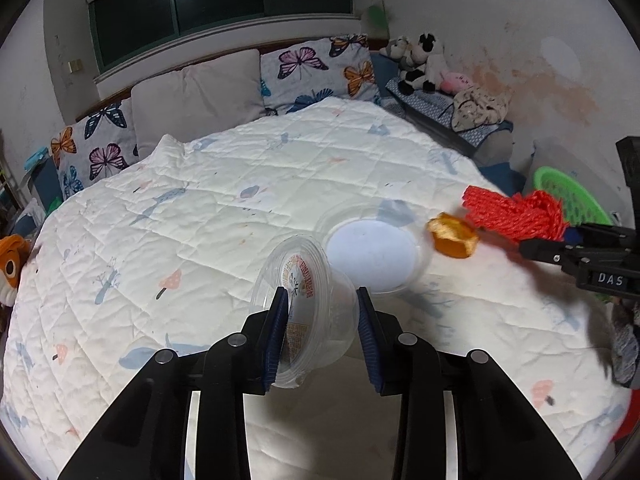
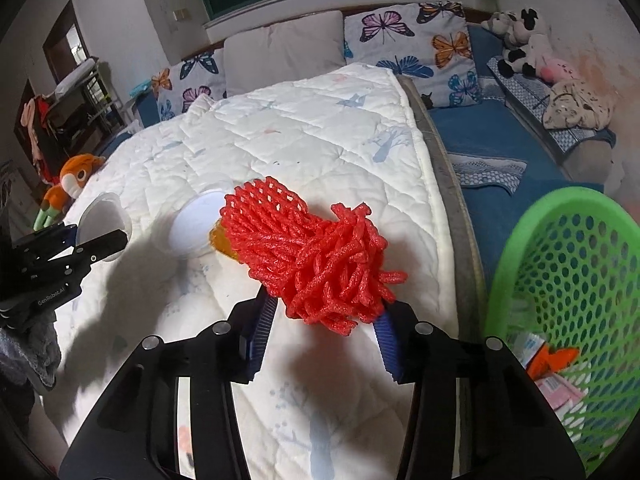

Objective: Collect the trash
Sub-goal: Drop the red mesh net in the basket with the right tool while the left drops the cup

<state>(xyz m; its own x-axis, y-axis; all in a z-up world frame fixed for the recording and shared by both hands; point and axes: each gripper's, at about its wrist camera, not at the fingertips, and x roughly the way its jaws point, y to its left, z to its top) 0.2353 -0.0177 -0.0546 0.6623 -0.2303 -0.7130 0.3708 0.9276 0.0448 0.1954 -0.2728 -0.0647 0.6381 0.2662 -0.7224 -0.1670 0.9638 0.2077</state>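
Left gripper (image 1: 322, 332): pads clamped on clear plastic cup (image 1: 308, 304), lifted above quilt (image 1: 240, 184). Right gripper (image 2: 324, 332): pads closed around red foam net (image 2: 316, 256). Beside cup: white lid (image 1: 370, 254), orange peel (image 1: 454, 238). Beyond quilt's edge: green basket (image 2: 568, 264); butterfly pillows (image 1: 316, 68) at headboard.

A quilted bed (image 1: 248, 184) bears a clear lid (image 1: 374, 256) and orange peel (image 1: 454, 238).

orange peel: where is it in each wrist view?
Left wrist: orange peel right of centre on the quilt, between the plastic lid and the red foam net.
Right wrist: orange peel left of centre, mostly hidden behind the net.
Shared landmark: green basket, right edge in both.
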